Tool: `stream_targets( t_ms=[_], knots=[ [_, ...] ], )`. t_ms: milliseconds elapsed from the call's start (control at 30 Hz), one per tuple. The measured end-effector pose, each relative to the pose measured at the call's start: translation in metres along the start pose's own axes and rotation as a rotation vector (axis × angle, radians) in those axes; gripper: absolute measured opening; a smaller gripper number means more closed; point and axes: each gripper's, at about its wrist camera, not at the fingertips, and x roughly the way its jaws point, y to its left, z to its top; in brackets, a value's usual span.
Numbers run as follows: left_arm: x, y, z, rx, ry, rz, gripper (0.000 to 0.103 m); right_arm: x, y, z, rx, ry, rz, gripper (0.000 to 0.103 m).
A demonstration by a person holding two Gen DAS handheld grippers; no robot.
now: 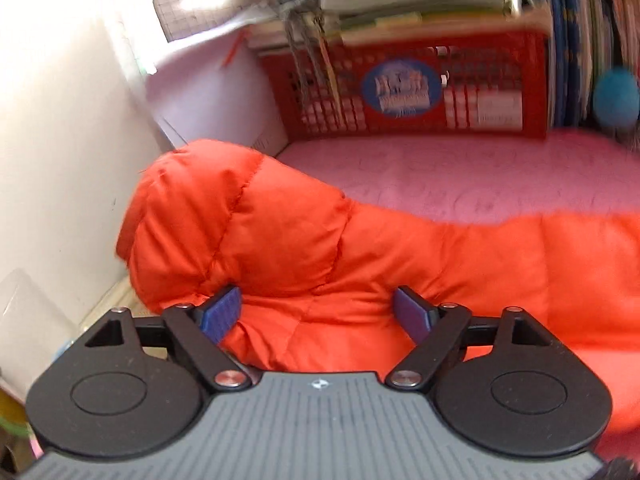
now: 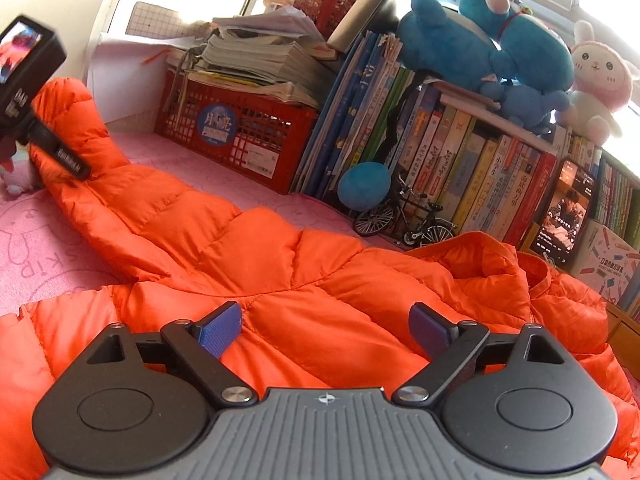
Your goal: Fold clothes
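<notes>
Got both my left gripper and right gripper spread wide over the orange puffer jacket, filling the frame's bottom half, presumably lining up a fold.

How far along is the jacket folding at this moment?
Early. Done: the orange jacket lies spread on the pink cover. In hand: nothing; the left gripper and right gripper hang open over it. Left: the sleeve is outstretched and the hood bunched, no fold visible.

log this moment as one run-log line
task: fold clothes | item: orange puffer jacket spread on pink mat | left gripper: open over sleeve | right gripper: open over body | fold: not begun
</notes>
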Motion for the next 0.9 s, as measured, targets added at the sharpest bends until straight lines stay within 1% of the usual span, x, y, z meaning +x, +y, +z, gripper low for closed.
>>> stream_targets(
  t_ms=[67, 100, 167, 233, 267, 333, 400, 433, 467, 500, 567, 633, 733, 800, 833, 900],
  knots=[
    [-0.021, -0.015, -0.001, -0.012, -0.053, -0.140, 0.083, 0.000, 0.000, 0.000, 0.000, 0.002, 0.001, 0.091],
    [-0.031, -0.025, -0.002, -0.006, -0.075, -0.212, 0.083, 0.001, -0.001, 0.000, 0.001, 0.003, 0.001, 0.091],
    [-0.049, -0.049, -0.005, 0.023, -0.109, -0.330, 0.083, 0.000, -0.001, 0.000, 0.008, 0.003, 0.002, 0.092],
    [-0.059, -0.073, -0.009, 0.060, -0.119, -0.428, 0.086, -0.001, -0.002, -0.001, 0.015, 0.002, 0.003, 0.093],
    [-0.060, -0.084, -0.011, 0.082, -0.119, -0.446, 0.087, -0.001, -0.003, -0.001, 0.021, 0.000, 0.005, 0.093],
    [-0.060, -0.105, -0.016, 0.127, -0.118, -0.459, 0.088, -0.003, -0.007, -0.002, 0.043, -0.010, 0.009, 0.094],
    [-0.048, -0.117, -0.024, 0.149, -0.078, -0.410, 0.089, -0.006, -0.013, -0.003, 0.081, -0.015, 0.015, 0.095],
    [-0.040, -0.118, -0.027, 0.146, -0.052, -0.384, 0.091, -0.008, -0.019, -0.005, 0.106, -0.003, 0.021, 0.095],
    [-0.032, -0.115, -0.031, 0.134, -0.034, -0.369, 0.094, -0.009, -0.024, -0.008, 0.133, 0.014, 0.027, 0.095],
    [-0.027, -0.111, -0.031, 0.113, -0.018, -0.368, 0.100, -0.010, -0.033, -0.011, 0.163, 0.043, 0.030, 0.095],
    [-0.020, -0.103, -0.030, 0.066, 0.016, -0.374, 0.100, -0.014, -0.056, -0.022, 0.242, 0.099, 0.035, 0.095],
    [-0.021, -0.104, -0.031, 0.076, 0.019, -0.363, 0.101, -0.019, -0.085, -0.038, 0.324, 0.139, 0.022, 0.095],
    [-0.026, -0.109, -0.033, 0.110, 0.003, -0.348, 0.101, -0.029, -0.133, -0.071, 0.433, 0.188, -0.040, 0.094],
    [-0.027, -0.109, -0.033, 0.110, 0.005, -0.350, 0.101, -0.044, -0.166, -0.091, 0.509, 0.179, -0.066, 0.093],
    [-0.027, -0.108, -0.033, 0.106, 0.008, -0.353, 0.102, -0.050, -0.179, -0.098, 0.516, 0.193, -0.117, 0.091],
    [-0.027, -0.107, -0.033, 0.099, 0.013, -0.356, 0.102, -0.061, -0.202, -0.116, 0.474, 0.254, -0.287, 0.092]
  ],
)
